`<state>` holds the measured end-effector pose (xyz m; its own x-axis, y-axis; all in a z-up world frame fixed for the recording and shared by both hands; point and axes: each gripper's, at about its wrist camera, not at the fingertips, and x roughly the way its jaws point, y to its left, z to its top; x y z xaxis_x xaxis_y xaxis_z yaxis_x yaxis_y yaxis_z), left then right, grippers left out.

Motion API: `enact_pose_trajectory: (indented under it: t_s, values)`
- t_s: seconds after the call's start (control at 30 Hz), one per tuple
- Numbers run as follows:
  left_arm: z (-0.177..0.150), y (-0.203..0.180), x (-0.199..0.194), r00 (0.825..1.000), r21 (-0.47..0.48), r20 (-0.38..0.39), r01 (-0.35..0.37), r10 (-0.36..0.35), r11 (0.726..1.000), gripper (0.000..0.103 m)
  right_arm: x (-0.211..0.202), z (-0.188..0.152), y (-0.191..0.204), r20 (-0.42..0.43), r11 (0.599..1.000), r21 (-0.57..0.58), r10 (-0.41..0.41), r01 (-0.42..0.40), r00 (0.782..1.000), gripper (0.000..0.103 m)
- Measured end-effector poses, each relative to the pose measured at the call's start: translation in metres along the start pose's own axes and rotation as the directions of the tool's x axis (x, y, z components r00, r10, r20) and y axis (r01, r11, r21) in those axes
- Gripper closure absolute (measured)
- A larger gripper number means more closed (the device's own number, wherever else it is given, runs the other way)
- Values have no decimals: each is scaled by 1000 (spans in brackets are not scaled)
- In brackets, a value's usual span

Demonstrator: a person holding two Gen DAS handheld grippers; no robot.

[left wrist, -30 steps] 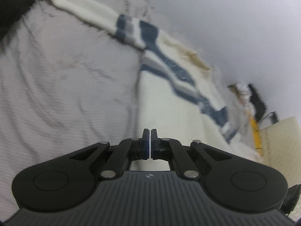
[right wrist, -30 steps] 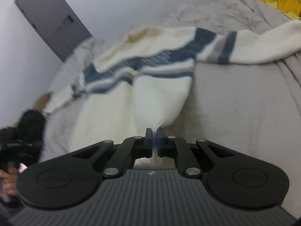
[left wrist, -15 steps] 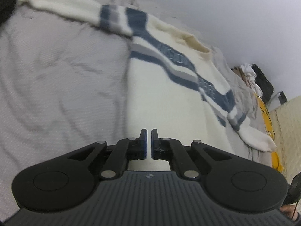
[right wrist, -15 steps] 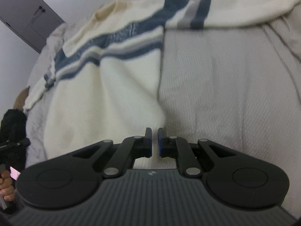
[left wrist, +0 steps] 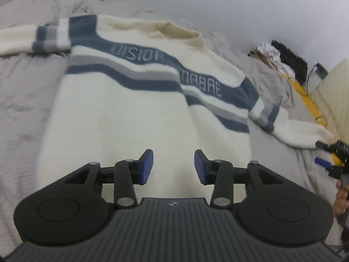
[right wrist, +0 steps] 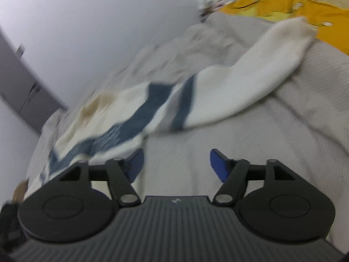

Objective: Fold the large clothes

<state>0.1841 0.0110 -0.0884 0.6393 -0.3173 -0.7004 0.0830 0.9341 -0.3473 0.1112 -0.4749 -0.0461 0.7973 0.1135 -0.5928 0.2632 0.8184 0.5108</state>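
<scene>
A grey-covered bed (left wrist: 19, 100) carries the task's thing: a cream sweater (left wrist: 122, 118) with blue and grey bands lies front up and spread flat, sleeves stretched out to either side. The spreading looks finished and no fold has begun. The left claw (left wrist: 173, 166) hovers above the lower body of the sweater, its jaws having just opened, partly apart and empty. The right claw (right wrist: 176, 166), jaws just opened wide and empty, hangs over bare bedding below the right sleeve (right wrist: 250, 80). Next, each claw probably needs to reach a sleeve or side edge and pinch it for folding inward.
</scene>
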Motion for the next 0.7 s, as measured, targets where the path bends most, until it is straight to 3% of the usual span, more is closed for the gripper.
enact_pose_trajectory:
  t_s: [0.1, 0.3, 0.53, 0.63, 0.7]
  values:
    - [-5, -8, 30, 998, 74, 1, -55, 55, 996, 56, 25, 11, -37, 35, 995, 98, -27, 24, 999, 31]
    - [-8, -2, 63, 995, 119, -21, -99, 102, 988, 56, 74, 30, -89, 139, 978, 201, -80, 51, 987, 29]
    - [-12, 1, 75, 990, 130, -42, -126, 133, 983, 56, 109, 66, -120, 293, 970, 239, -122, 50, 948, 32]
    - [-11, 2, 75, 991, 116, -43, -121, 127, 986, 56, 114, 81, -126, 351, 966, 244, -168, 83, 921, 49]
    - [-10, 4, 75, 992, 101, -43, -115, 119, 988, 56, 121, 93, -132, 356, 955, 274, -207, 110, 911, 70]
